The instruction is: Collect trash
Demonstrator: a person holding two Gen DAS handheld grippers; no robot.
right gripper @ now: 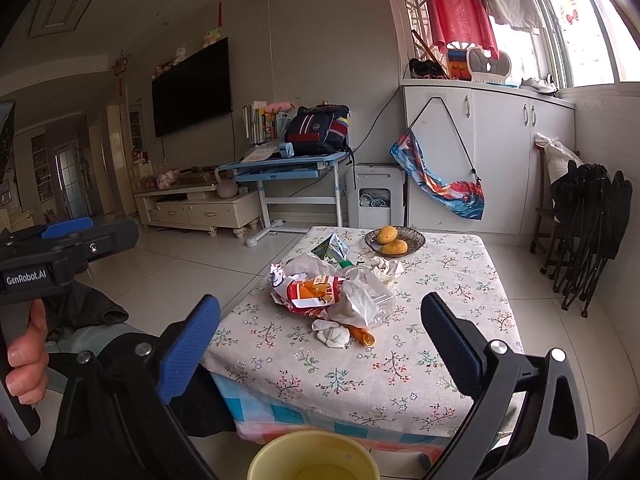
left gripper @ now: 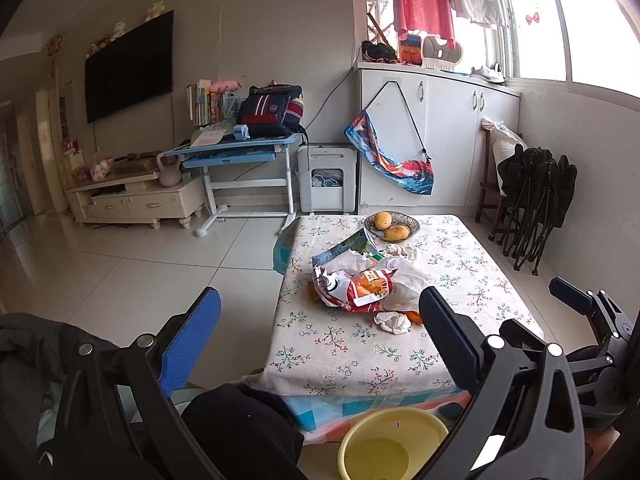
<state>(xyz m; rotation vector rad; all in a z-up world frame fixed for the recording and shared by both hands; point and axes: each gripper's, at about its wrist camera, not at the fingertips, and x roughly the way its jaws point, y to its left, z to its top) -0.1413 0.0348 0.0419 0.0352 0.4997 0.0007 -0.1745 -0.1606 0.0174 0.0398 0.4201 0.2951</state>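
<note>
A pile of trash lies mid-table: a red and orange snack bag (left gripper: 362,288) (right gripper: 316,290), a clear plastic bag (right gripper: 366,298), a green and blue wrapper (left gripper: 348,246) (right gripper: 332,248), crumpled tissues (left gripper: 392,322) (right gripper: 332,334) and an orange piece (right gripper: 362,336). A yellow bin (left gripper: 394,444) (right gripper: 314,458) stands below the table's near edge. My left gripper (left gripper: 320,344) is open and empty, held short of the pile. My right gripper (right gripper: 320,348) is open and empty, also short of the pile. The right gripper shows at the right edge of the left wrist view (left gripper: 592,320).
The low table has a floral cloth (left gripper: 340,352) (right gripper: 440,320). A bowl with two mangoes (left gripper: 392,226) (right gripper: 394,240) sits at its far side. Folded black chairs (right gripper: 588,232) lean on the right wall. A blue desk (left gripper: 240,152) and white cabinets (left gripper: 440,128) stand behind.
</note>
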